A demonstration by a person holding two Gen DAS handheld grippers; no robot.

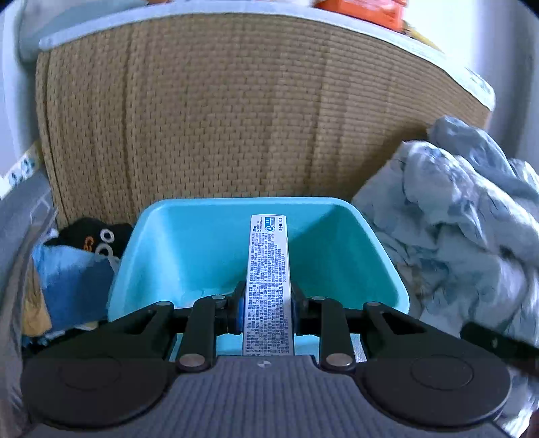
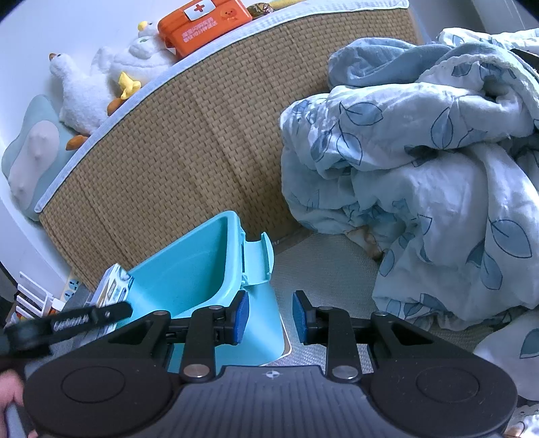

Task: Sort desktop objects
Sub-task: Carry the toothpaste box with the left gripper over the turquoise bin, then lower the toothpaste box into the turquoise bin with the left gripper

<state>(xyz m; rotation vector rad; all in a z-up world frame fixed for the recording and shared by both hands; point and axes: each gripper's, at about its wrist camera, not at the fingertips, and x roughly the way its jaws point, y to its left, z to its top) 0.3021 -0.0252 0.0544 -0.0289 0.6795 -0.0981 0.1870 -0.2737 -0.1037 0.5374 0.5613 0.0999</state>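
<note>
One long box (image 1: 268, 286) clamped in left gripper (image 1: 268, 305), long axis pointed straight ahead, far end hung over open teal bin (image 1: 188, 249). Right gripper (image 2: 270, 318) parked beside bin, jaws apart, nothing held, so drop looks like lefty's job.

Orange case (image 2: 205, 25) bears a red cross; the narrow box's (image 1: 267, 286) dense print seems unreadable.

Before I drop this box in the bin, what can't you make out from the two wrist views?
- Bin floor: left wrist view, hidden by the printed box shut in the left claw.
- Box print: too small to read.
- Clutter left of the bin: partly covered, unclear.
- Orange first-aid case: left view cuts it off at the top edge.
- Right claw: open, holding nothing; what lies beneath is hidden.
</note>
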